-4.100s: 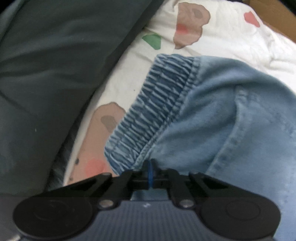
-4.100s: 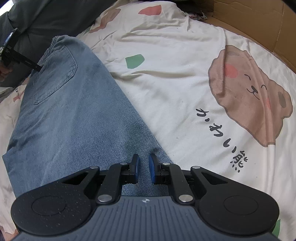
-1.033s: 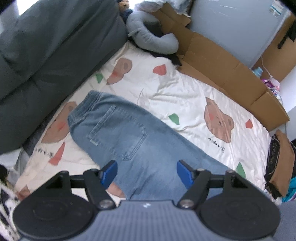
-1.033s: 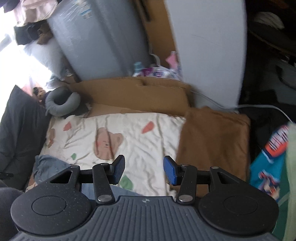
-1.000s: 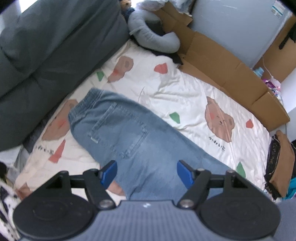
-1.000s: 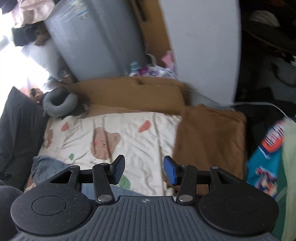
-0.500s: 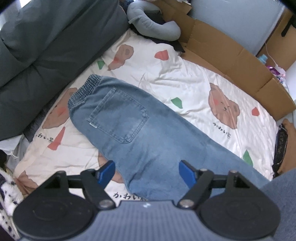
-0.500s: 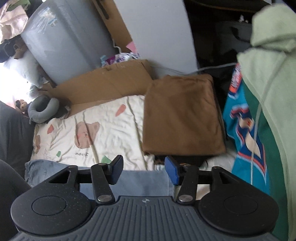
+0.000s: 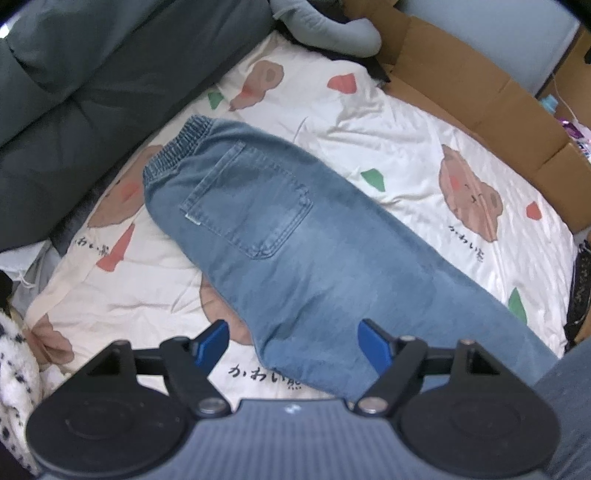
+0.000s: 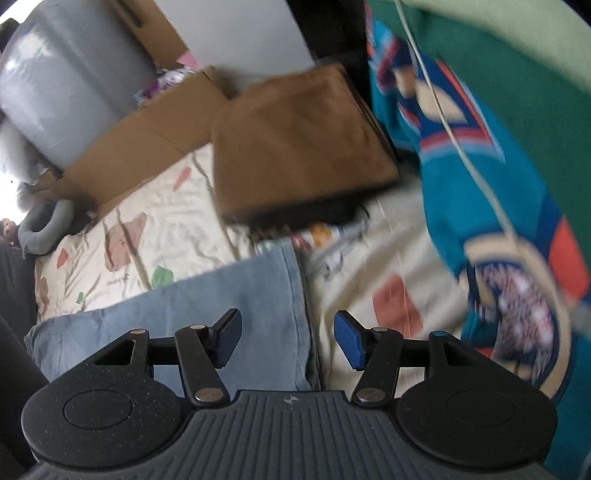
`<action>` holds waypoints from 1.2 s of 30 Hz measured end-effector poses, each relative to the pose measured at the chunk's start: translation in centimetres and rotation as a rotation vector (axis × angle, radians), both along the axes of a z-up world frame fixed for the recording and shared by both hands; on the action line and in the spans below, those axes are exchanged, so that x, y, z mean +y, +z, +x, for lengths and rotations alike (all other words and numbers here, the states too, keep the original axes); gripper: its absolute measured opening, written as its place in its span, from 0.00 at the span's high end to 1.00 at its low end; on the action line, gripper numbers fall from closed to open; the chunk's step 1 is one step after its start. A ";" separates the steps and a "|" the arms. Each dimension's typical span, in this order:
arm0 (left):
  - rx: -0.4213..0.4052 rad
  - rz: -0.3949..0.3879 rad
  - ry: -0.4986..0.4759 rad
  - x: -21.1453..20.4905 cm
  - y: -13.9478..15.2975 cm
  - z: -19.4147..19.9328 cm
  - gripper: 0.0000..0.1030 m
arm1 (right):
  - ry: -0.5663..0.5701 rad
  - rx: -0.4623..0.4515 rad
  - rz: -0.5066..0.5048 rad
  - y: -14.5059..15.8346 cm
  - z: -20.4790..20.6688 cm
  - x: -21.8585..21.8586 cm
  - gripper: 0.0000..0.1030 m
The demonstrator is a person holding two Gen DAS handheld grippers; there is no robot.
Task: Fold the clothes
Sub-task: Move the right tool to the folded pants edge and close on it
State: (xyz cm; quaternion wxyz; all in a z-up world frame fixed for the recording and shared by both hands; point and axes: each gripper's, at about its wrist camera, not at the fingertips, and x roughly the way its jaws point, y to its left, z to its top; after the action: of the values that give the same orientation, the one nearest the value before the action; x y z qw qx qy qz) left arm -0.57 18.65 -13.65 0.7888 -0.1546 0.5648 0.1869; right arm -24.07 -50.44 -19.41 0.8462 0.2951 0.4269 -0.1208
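Left wrist view: the left gripper (image 9: pixel 293 343) hangs above the bed with its blue-padded jaws spread wide, grasping nothing. Beneath it the jeans (image 9: pixel 295 251) lie flat on the bear-print sheet (image 9: pixel 406 155), folded lengthwise with the back pocket up; the elastic waistband points to 10 o'clock and the legs run off toward 4 o'clock. A dark grey cushion (image 9: pixel 92 74) fills the 10 o'clock corner, a grey neck pillow (image 9: pixel 325 33) sits at 12 o'clock, and a cardboard wall (image 9: pixel 480 92) borders the sheet from 1 to 3 o'clock.

Right wrist view, blurred: the right gripper (image 10: pixel 288 341) is likewise released, jaws apart and empty, just above the hem end of the jeans (image 10: pixel 221 306). A folded brown cloth (image 10: pixel 295 147) lies at 12 o'clock, and teal-and-green clothing (image 10: pixel 480 184) fills 1 to 4 o'clock
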 end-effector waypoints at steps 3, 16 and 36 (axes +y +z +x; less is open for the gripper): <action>0.004 -0.002 0.003 0.0 -0.9 0.0 0.23 | -0.028 0.018 0.035 -2.1 -0.8 0.1 0.40; 0.060 -0.039 -0.001 -0.1 -4.9 0.2 0.23 | -0.170 0.065 0.339 -12.0 -0.9 0.8 0.40; 0.107 -0.038 0.024 1.7 -7.5 -0.5 0.23 | -0.337 0.109 0.544 -17.2 -0.2 0.6 0.79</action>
State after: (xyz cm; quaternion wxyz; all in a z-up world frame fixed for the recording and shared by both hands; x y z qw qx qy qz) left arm -1.05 20.34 -21.17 0.7519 -0.1664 0.6079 0.1936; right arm -24.29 -49.85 -36.61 0.6806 0.5698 0.4333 -0.1562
